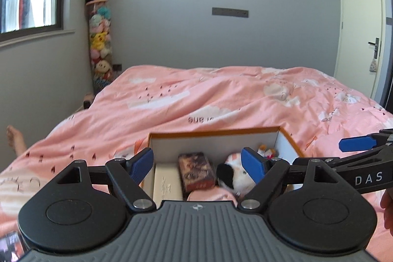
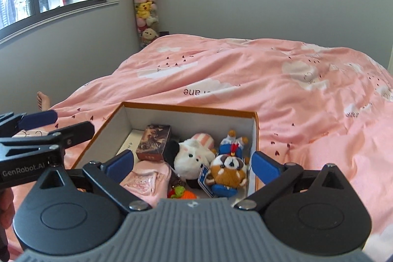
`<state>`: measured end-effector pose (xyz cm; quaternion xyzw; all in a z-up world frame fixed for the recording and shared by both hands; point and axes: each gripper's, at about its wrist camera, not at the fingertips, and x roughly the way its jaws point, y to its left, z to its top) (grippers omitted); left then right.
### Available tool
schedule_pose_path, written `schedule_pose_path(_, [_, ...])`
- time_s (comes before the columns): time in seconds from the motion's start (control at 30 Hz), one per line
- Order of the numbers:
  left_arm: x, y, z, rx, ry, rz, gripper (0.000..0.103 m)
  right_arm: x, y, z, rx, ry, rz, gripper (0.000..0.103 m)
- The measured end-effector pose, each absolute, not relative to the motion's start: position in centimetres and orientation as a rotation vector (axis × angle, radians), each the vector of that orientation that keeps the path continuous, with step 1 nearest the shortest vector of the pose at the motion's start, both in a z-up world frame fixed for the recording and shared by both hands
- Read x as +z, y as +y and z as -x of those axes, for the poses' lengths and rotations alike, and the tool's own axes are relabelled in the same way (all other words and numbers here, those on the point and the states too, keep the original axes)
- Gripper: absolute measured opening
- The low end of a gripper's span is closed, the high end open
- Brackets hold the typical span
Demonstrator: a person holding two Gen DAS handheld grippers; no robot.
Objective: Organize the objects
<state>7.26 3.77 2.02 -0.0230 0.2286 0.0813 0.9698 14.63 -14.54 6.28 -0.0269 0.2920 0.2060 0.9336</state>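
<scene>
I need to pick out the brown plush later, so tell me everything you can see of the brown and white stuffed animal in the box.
The brown plush is a soft, furry toy with a rust-brown head, white muzzle and ear patches, dark eyes and nose, and a blue outfit. It lies on its back, face up, in the near right corner of the orange-rimmed box, against the right wall. A white and blue tag sits at its left side. The white plush presses against its left, and a small blue-dressed doll lies just behind it. No claw touches it.
</scene>
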Motion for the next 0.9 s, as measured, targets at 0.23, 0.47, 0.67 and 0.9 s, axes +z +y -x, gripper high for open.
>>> schedule_pose_path(0.23, [-0.7,3.9,-6.7,0.207,0.531,0.066,0.095,3.6,-13.9,-13.4,0.349,0.584,0.089,0.102])
schedule_pose_path(0.47, [-1.5,4.1,-6.4,0.235,0.547,0.088,0.095,1.4,-14.3,-13.6,0.307,0.612,0.089,0.102])
schedule_pose_path(0.67, [-2.1,4.1,-6.3,0.243,0.553,0.085,0.095,0.5,-15.5,-14.0,0.292,0.644,0.008,0.102])
schedule_pose_path(0.9, [-2.1,3.8,-6.3,0.241,0.566,0.079,0.095,-0.1,-15.8,-13.9,0.283,0.668,-0.016,0.102])
